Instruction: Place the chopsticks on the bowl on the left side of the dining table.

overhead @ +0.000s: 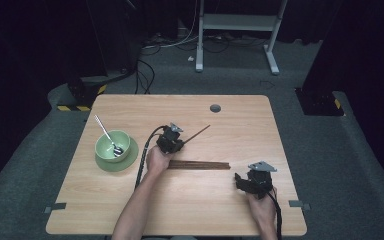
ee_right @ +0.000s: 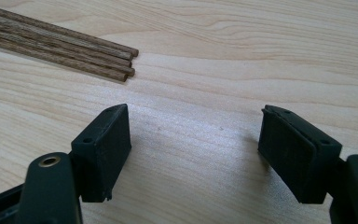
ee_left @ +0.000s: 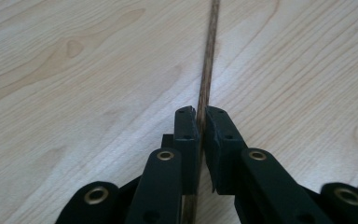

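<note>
My left tool, at the centre of the high view, is clamped on a single dark wooden chopstick, its pads pinching the thin shaft low down while the free end slants toward the upper right over the counter. I judge the stick light, stiff and smooth enough to swivel or slip between flat pads, so a hold nearer its middle looks safer than one at the tip. My right tool, lower right, stands with its jaws wide apart on nothing. Just below centre lies a bundle of chopsticks; about four ends show in the right gripper view. At left, one green bowl sits on one green saucer with one metal spoon inside.
</note>
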`<state>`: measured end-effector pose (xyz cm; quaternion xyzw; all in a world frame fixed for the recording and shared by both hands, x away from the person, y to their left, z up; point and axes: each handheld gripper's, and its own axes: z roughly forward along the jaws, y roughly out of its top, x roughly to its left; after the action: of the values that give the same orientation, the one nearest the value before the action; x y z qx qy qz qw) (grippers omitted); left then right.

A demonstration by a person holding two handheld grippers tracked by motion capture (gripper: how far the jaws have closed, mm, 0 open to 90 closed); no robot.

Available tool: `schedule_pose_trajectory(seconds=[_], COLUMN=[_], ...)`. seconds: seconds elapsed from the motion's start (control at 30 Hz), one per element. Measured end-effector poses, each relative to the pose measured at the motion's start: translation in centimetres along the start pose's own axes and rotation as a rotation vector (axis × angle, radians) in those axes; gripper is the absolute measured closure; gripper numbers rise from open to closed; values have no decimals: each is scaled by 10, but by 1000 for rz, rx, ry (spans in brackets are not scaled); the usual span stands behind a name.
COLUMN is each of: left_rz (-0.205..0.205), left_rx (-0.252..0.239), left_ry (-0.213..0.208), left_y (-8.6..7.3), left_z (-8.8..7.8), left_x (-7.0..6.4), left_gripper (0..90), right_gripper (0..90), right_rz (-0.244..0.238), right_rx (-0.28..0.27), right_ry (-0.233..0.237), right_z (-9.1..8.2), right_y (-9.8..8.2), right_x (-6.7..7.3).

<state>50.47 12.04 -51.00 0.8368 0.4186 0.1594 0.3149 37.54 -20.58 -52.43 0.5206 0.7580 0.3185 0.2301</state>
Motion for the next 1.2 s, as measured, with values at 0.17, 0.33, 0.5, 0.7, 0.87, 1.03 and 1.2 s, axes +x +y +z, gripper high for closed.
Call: schedule_pose_trajectory(seconds=[0.17, 0.33, 0.5, 0.7, 0.87, 1.03, 1.2], left_rz=[-9, -26, -33, -18, -31, -42, -59], left_rx=[-16, -30, -37, -45, -48, -47, -76], left_ry=[-2, -16, -24, -29, -43, -47, -69], left_y=[-3, -5, -5, -3, -2, -3, -2], left_z=[-1, -1, 0, 2, 3, 3, -1], left_x=[9, 14, 14, 8, 8, 8, 11], left_gripper=[839, 845, 848, 850, 851, 852, 852], right_gripper=[247, 247, 247, 247, 248, 249, 248], right_rz=[0, 0, -2, -2, 0, -2, 1], right_rx=[0, 0, -1, -1, 0, -1, 0], right_ry=[0, 0, 0, 0, 0, 0, 1], right_z=[0, 0, 0, 0, 0, 0, 0], right_y=[0, 0, 0, 0, 0, 0, 0], right_x=[0, 0, 0, 0, 0, 0, 0])
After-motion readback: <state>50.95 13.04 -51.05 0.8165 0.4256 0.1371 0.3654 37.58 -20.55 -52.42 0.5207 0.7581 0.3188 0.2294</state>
